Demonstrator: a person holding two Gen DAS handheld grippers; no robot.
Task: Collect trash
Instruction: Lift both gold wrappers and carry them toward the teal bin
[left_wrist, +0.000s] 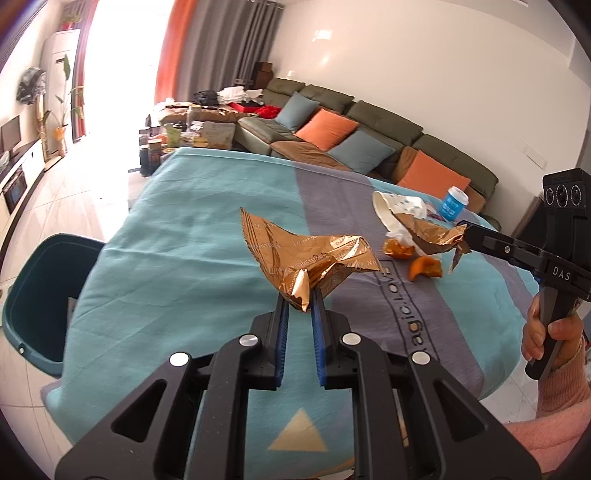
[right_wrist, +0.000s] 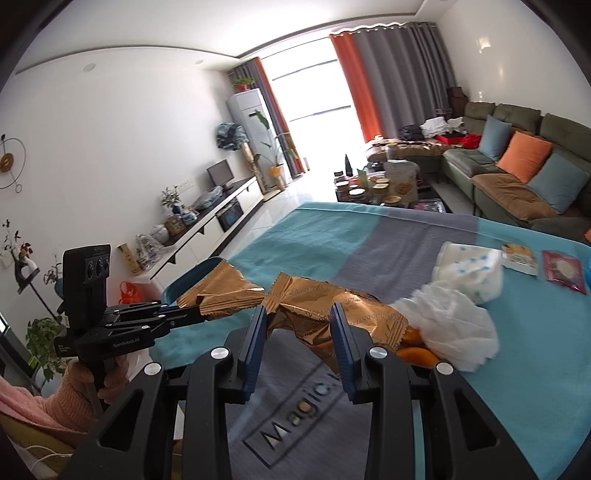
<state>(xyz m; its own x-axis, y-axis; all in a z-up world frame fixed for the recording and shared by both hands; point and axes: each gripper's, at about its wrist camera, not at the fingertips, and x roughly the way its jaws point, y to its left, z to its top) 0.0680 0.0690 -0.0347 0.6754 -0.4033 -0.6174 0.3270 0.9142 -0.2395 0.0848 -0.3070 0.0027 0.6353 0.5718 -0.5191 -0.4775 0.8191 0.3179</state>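
My left gripper (left_wrist: 300, 297) is shut on a crumpled gold foil wrapper (left_wrist: 310, 254) and holds it above the teal cloth; it also shows in the right wrist view (right_wrist: 221, 291). My right gripper (right_wrist: 299, 314) has its jaws apart around a second gold wrapper (right_wrist: 332, 314), whose end lies between the blue pads; whether they pinch it is unclear. In the left wrist view the right gripper (left_wrist: 466, 230) touches that wrapper (left_wrist: 436, 236). Orange peel (left_wrist: 424, 267) and white tissue (right_wrist: 454, 328) lie beside it. A dark teal bin (left_wrist: 40, 295) stands at the table's left edge.
The table wears a teal and grey cloth (left_wrist: 192, 236). A white paper cup (left_wrist: 388, 218) lies on its side, a blue cup (left_wrist: 453, 202) stands behind it. Flat packets (right_wrist: 563, 271) lie at the far right. A sofa (left_wrist: 369, 140) runs behind.
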